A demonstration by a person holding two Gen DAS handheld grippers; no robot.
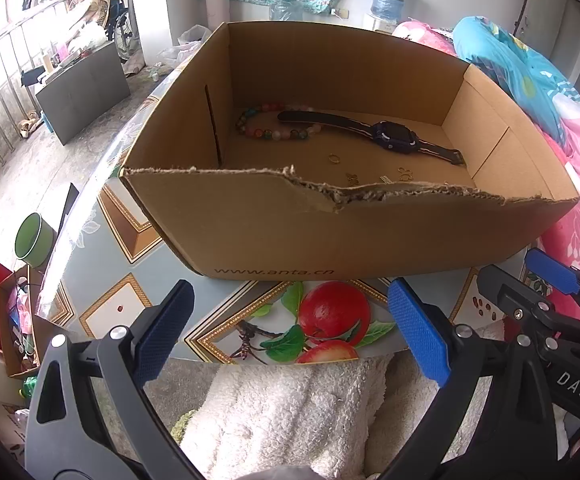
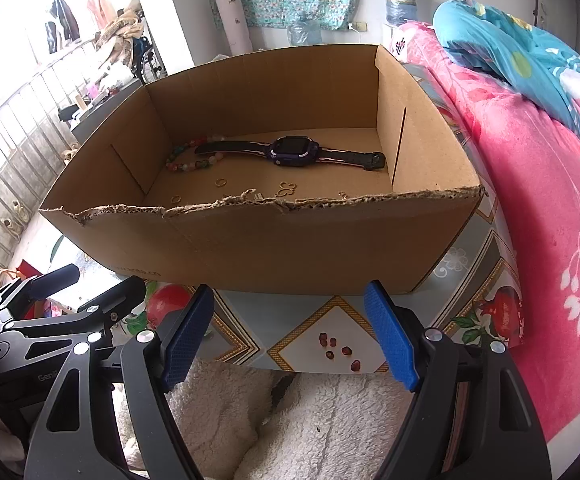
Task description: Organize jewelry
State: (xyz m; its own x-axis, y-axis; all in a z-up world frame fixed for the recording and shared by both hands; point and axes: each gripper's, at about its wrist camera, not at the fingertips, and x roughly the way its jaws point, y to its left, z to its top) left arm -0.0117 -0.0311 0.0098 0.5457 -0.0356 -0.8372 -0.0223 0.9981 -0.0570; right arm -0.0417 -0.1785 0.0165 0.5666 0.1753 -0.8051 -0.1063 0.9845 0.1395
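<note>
A cardboard box [image 1: 250, 224] [image 2: 250, 248] with a torn front rim stands on the patterned table. On its floor lie a dark purple watch [image 1: 394, 136] [image 2: 294, 148], a coloured bead bracelet [image 1: 268, 130] [image 2: 188, 162], a gold ring [image 1: 333, 158] [image 2: 220, 182] and small gold pieces [image 1: 404, 174] [image 2: 286, 190]. My left gripper [image 1: 290, 320] hangs open in front of the box with nothing between its blue pads. My right gripper [image 2: 290, 320] also stands open and empty before the box; in the left wrist view it shows at the right [image 1: 546, 292].
A table with a fruit-print cloth [image 1: 130, 304] [image 2: 322, 344] bears the box. A fluffy white cloth [image 1: 290, 412] [image 2: 310, 420] lies below the table's near edge. A pink bed [image 2: 530, 200] with a blue quilt [image 1: 510, 68] runs along the right. A green cup [image 1: 32, 240] sits low at the left.
</note>
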